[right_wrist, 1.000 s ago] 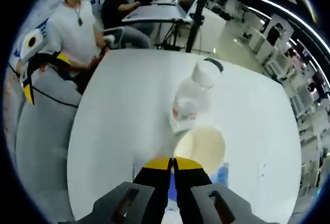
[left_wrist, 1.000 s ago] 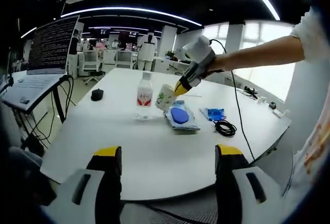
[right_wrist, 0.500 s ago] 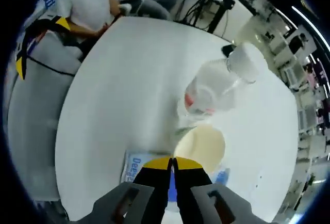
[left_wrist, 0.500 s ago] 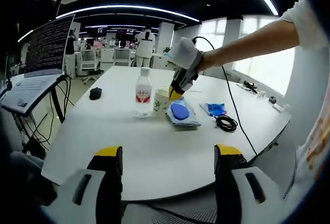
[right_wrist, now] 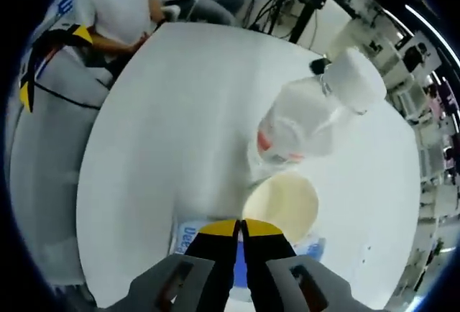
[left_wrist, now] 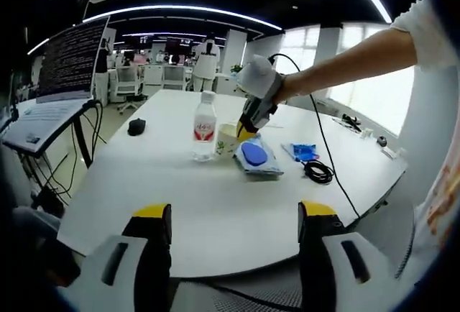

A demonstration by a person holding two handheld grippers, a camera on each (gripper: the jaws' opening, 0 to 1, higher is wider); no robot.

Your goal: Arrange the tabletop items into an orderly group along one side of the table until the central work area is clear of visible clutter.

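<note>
Paper cup (right_wrist: pixel 282 204) sits pinched at its rim in the right tongs (right_wrist: pixel 240 224), yellow tips pressed together, right beside the water bottle (right_wrist: pixel 307 121) on the white desk (right_wrist: pixel 172 111). From the left gripper view, the cup (left_wrist: pixel 227 138) stands between the bottle (left_wrist: pixel 205 126) and a blue wipes pack (left_wrist: pixel 254 158). Left tongs (left_wrist: pixel 233 218) hang spread wide and hold nothing, near the desk's edge. Beyond lie a black cable (left_wrist: pixel 317 173), a blue packet (left_wrist: pixel 300 152) and a mouse (left_wrist: pixel 136 126).

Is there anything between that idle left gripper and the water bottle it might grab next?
Nothing visible. In the left gripper view, bare table lies between the open left gripper and the bottle. The cup held by the right gripper and the blue packet sit beside the bottle.
</note>
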